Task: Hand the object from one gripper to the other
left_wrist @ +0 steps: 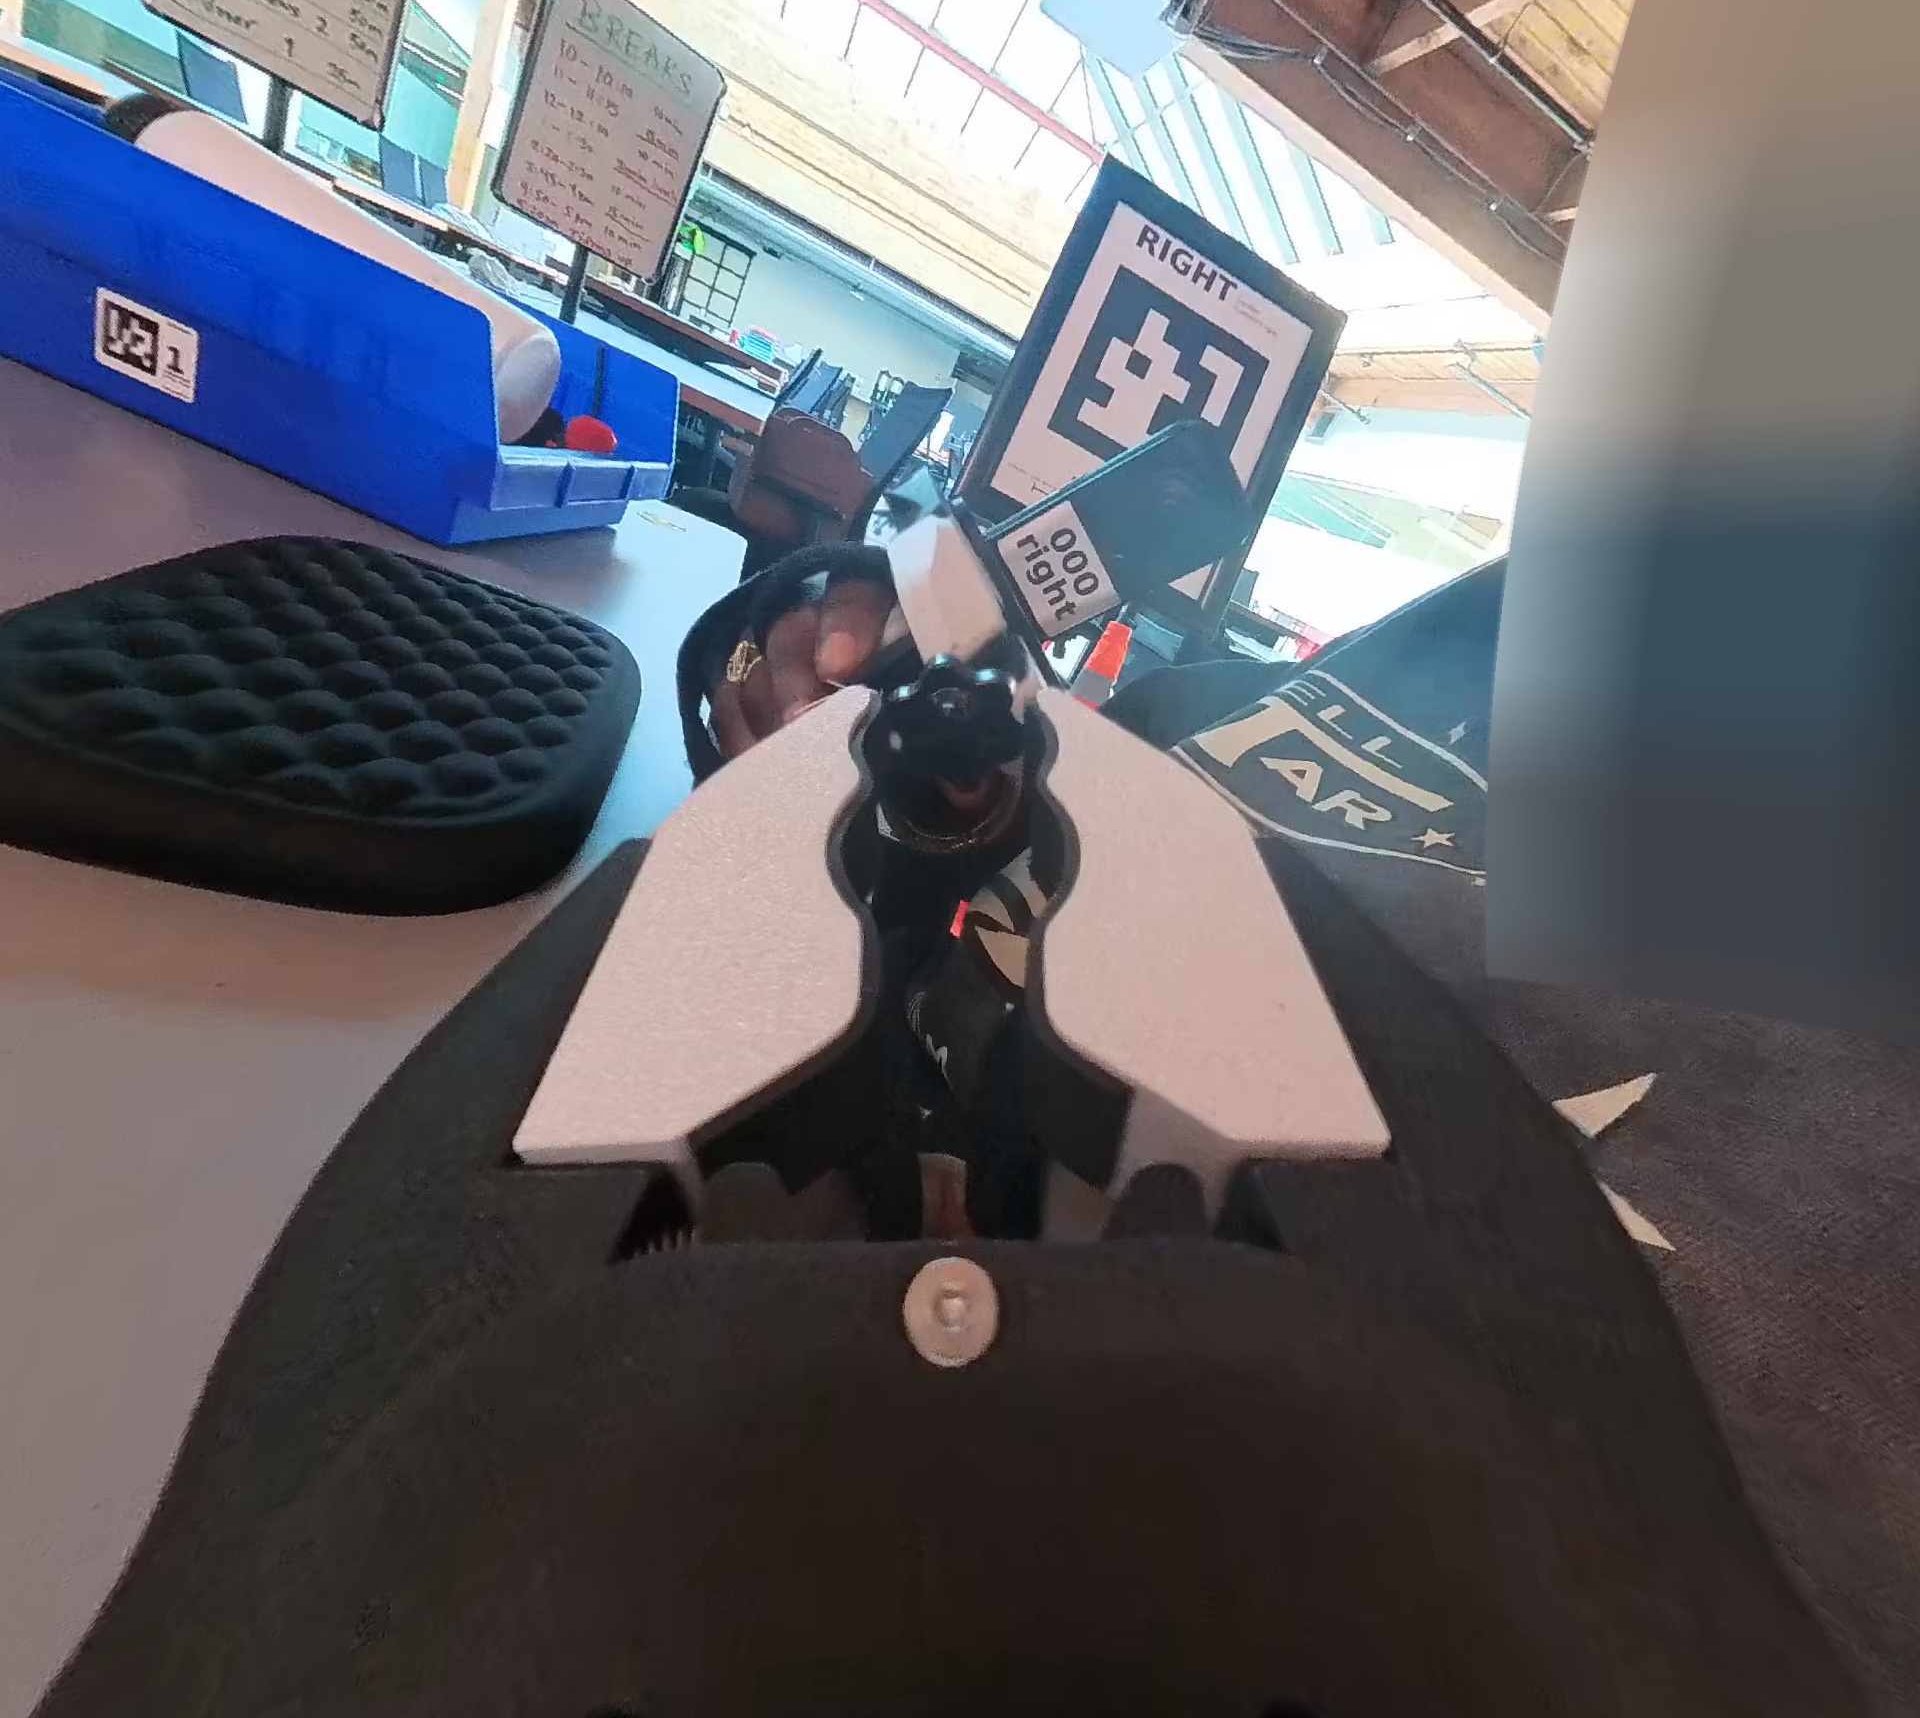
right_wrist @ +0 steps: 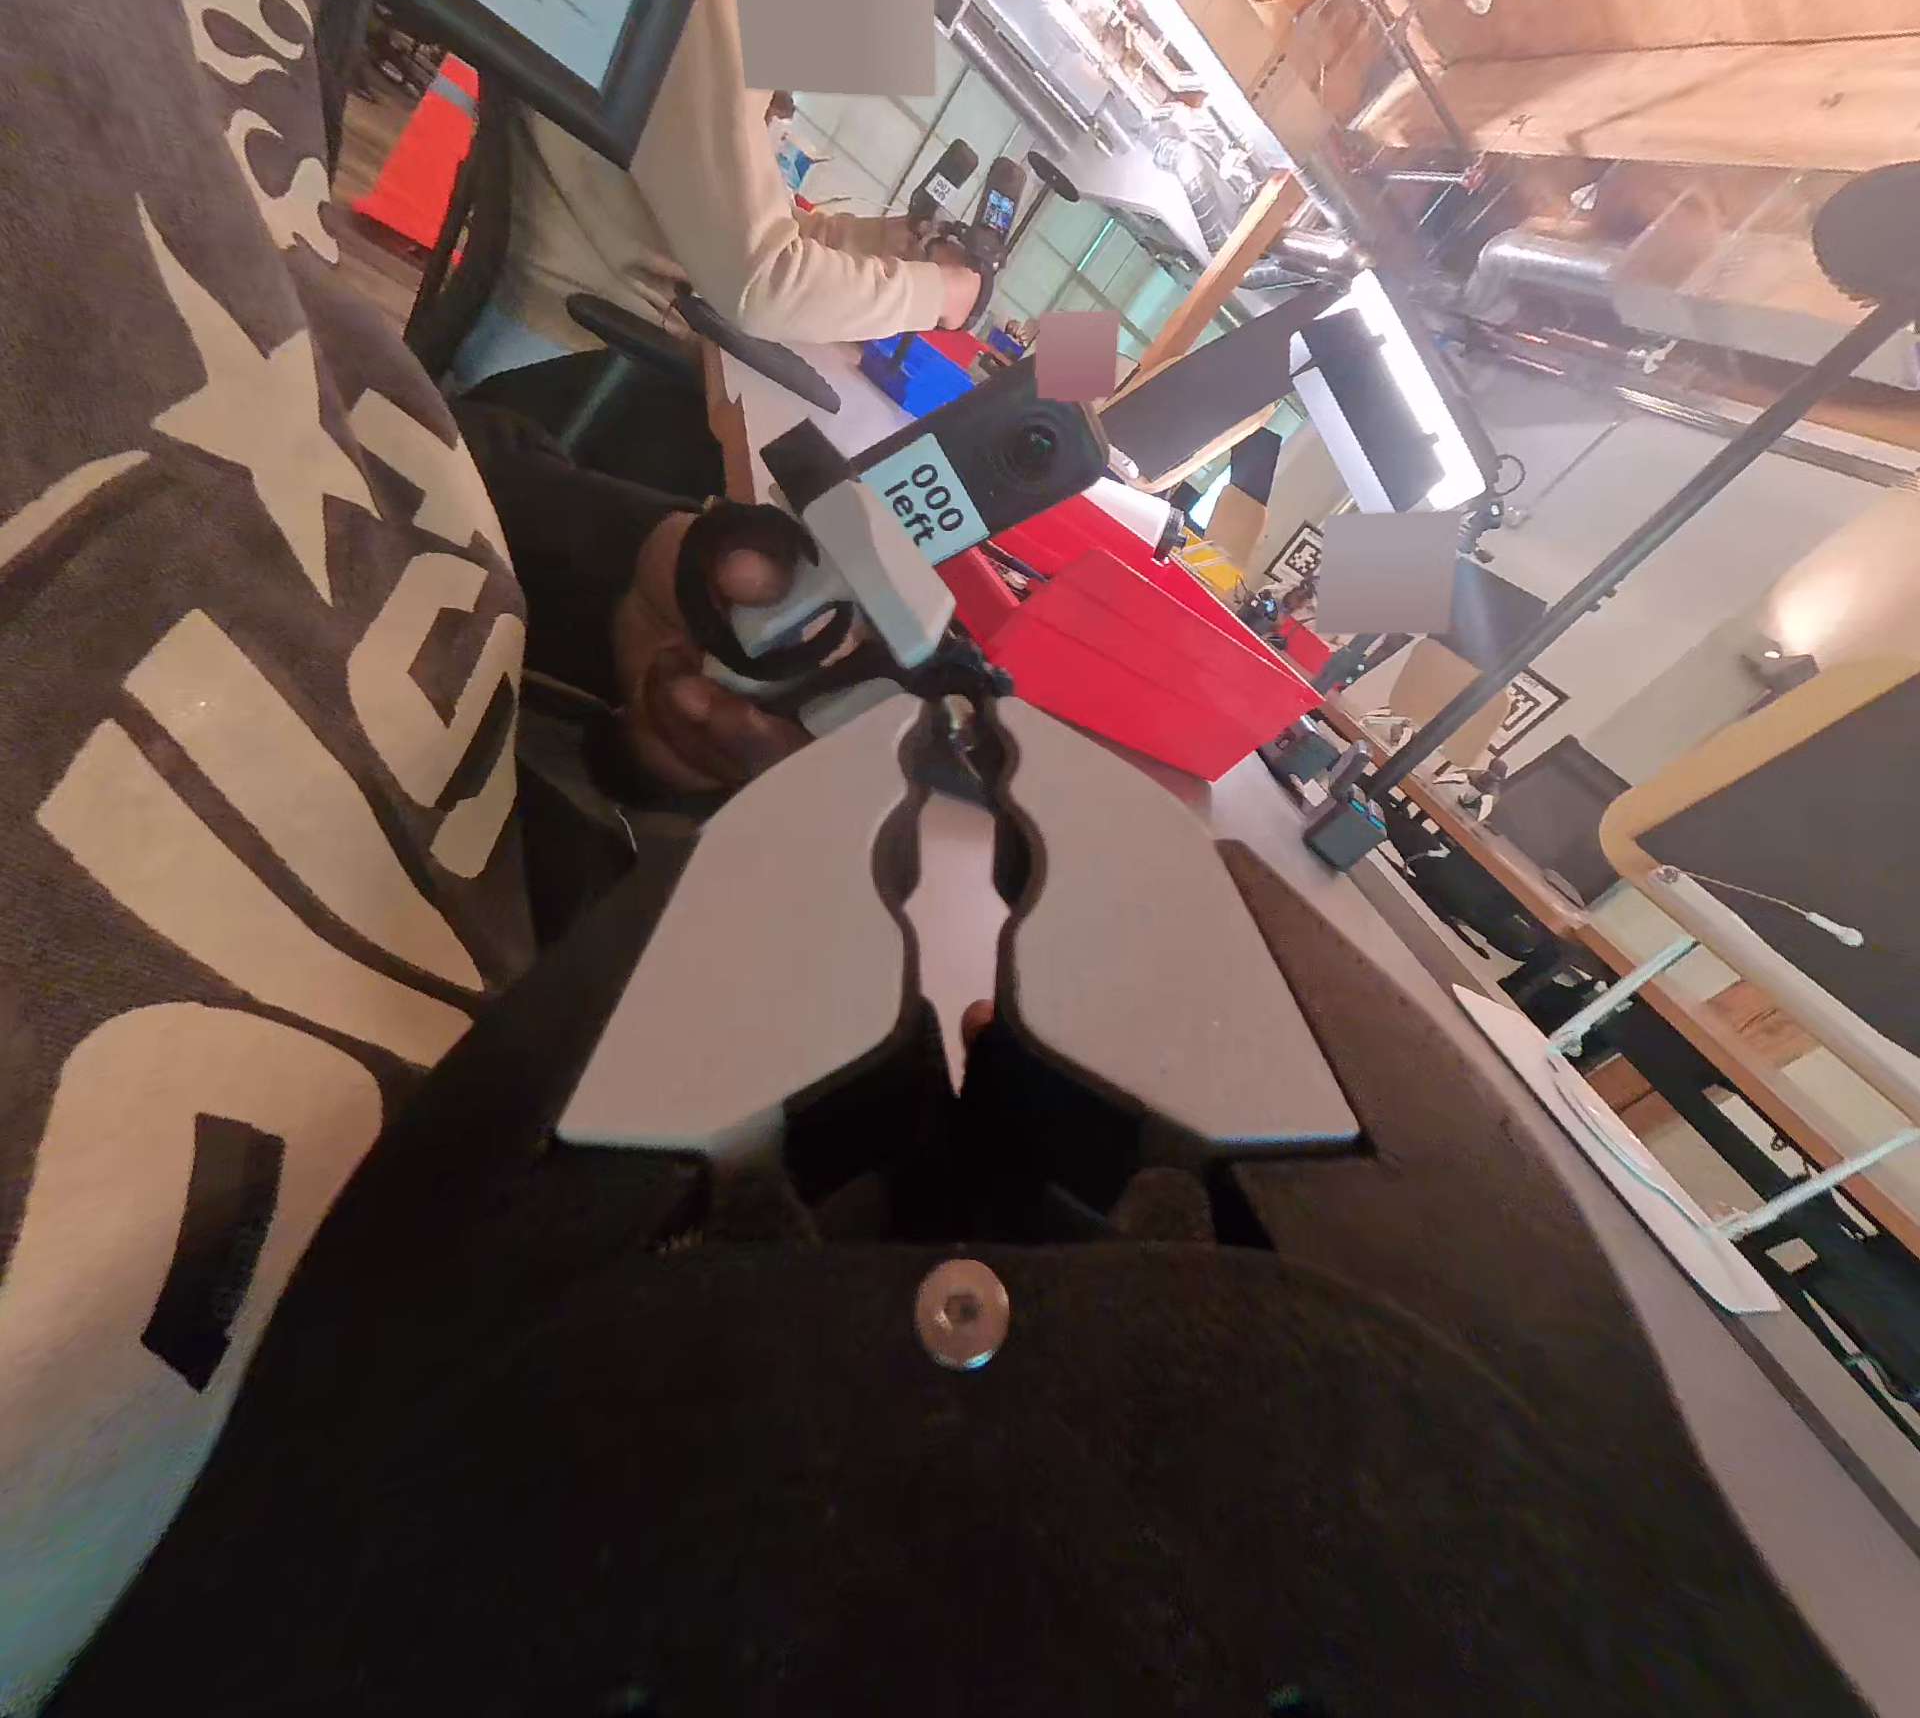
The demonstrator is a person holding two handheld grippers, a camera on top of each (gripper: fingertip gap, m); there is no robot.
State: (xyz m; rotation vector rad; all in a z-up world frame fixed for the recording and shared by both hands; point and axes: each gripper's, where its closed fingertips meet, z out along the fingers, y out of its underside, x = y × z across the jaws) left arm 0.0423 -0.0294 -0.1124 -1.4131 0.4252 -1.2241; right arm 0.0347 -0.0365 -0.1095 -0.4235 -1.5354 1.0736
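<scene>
Basically mid-handoff: left gripper point(left_wrist: 948, 712) and right gripper point(right_wrist: 961, 712) both look clamped on the small black object point(left_wrist: 945, 718); one release left.

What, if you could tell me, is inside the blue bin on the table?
A pale cylinder lies along the blue bin, poking out its open end, with something small and red beside it. The bin's wall hides whatever lies deeper.

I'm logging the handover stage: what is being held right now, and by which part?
A small black knob-like object sits at the meeting fingertips of the left hand-held gripper and right hand-held gripper. Which one clamps it, and by which part, cannot be told.
</scene>
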